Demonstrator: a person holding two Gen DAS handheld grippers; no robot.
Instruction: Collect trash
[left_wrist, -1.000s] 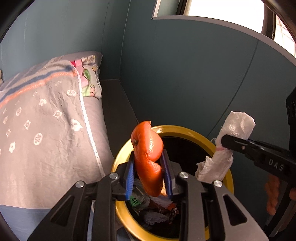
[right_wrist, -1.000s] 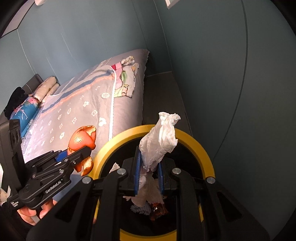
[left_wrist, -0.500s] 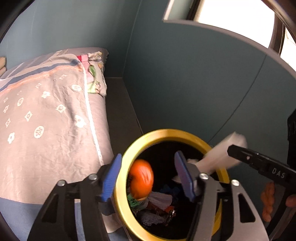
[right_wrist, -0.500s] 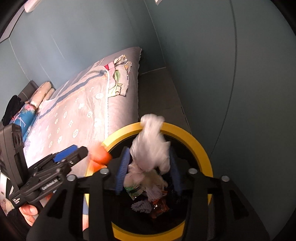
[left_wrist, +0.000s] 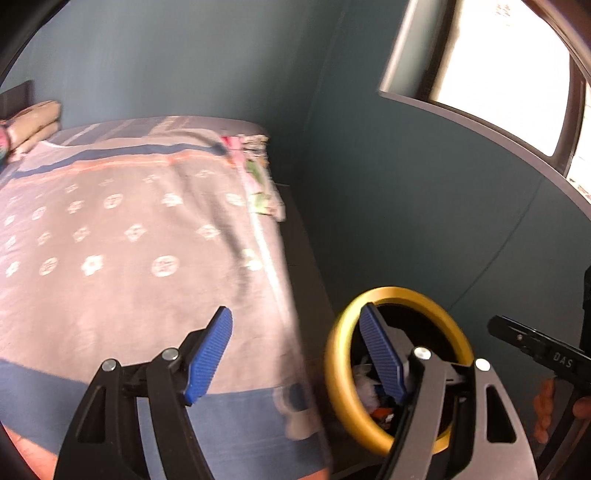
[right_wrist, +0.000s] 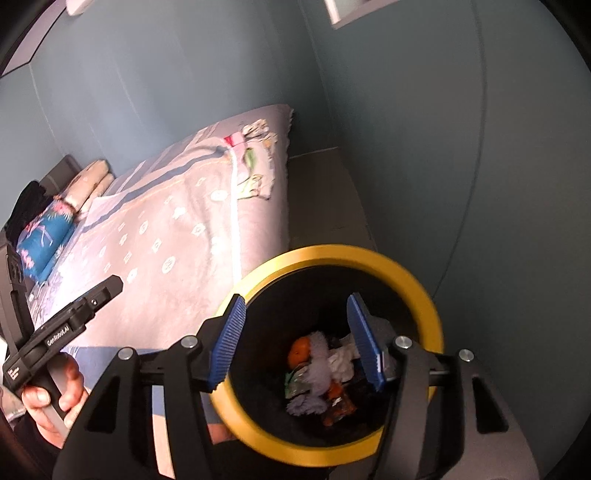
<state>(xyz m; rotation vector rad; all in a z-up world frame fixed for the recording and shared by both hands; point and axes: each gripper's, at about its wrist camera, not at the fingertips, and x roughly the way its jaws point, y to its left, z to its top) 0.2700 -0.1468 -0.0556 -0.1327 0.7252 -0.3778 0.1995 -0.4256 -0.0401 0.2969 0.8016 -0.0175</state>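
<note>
A bed (right_wrist: 177, 236) is filling the left side of the room, lying under a grey cover (left_wrist: 122, 240) with pale flower marks and a blue band along its near edge. A crumpled floral cloth (right_wrist: 255, 173) is sitting on the far corner of the bed, at about 11 o'clock from the bin. Pillows (right_wrist: 85, 184) are resting at the head end, beside a blue patterned cushion (right_wrist: 44, 236). Teal walls (right_wrist: 424, 147) are closing the corner in, a narrow strip of dark floor (right_wrist: 325, 195) is running between bed and wall, and a bright window (left_wrist: 498, 55) is glaring at 1 o'clock in the left wrist view.

The black bin with the yellow rim (right_wrist: 417, 291) is standing on the floor just beside the bed. The trash is lying at its bottom: an orange peel (right_wrist: 301, 350), white tissue (right_wrist: 343, 360) and some wrappers I cannot make out.

The right gripper (right_wrist: 297, 339) is hanging over the bin mouth, its jaws having just been opening, parted with nothing between them. The left gripper (left_wrist: 299, 354) is likewise spread and empty, its jaws having just been opening, one finger over the bed and one over the bin rim (left_wrist: 340, 358). A hand (right_wrist: 55, 391) is holding its handle, partly cut off at the frame edge. The left view is blurring, so the bin's contents there are hard to read
</note>
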